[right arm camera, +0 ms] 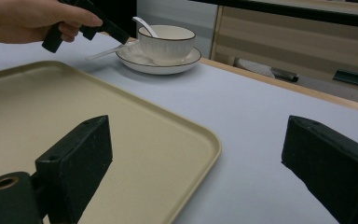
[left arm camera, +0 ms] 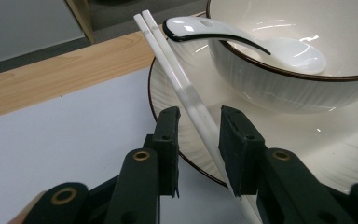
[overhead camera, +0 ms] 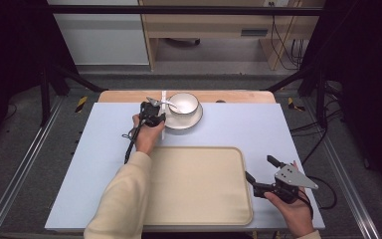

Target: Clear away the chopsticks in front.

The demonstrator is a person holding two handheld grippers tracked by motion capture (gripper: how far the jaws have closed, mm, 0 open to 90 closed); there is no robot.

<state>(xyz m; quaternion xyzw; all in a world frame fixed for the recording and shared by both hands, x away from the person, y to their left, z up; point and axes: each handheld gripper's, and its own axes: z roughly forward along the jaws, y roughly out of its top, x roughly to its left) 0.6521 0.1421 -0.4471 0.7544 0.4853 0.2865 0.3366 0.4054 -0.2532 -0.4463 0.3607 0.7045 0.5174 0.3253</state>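
Observation:
A pair of white chopsticks (overhead camera: pixel 163 130) (left arm camera: pixel 177 79) lies with its far end on the rim of a white plate (overhead camera: pixel 195 121) (left arm camera: pixel 345 140). The plate carries a white bowl (overhead camera: pixel 184 103) (left arm camera: pixel 298 88) with a white spoon (left arm camera: pixel 261 44) (right arm camera: pixel 144 23) in it. My left gripper (overhead camera: pixel 158 115) (left arm camera: pixel 199 121) is open, one jaw on each side of the chopsticks with a small gap at both. My right gripper (overhead camera: pixel 261 169) (right arm camera: pixel 196 154) hangs wide open over the right edge of the beige tray (overhead camera: pixel 199 184) (right arm camera: pixel 98 107), holding nothing.
The pale blue table cover (overhead camera: pixel 258 124) lies on a wooden table whose far edge (overhead camera: pixel 238 95) runs just behind the plate. The tray takes up the near middle. Bare cover lies between the tray and the plate.

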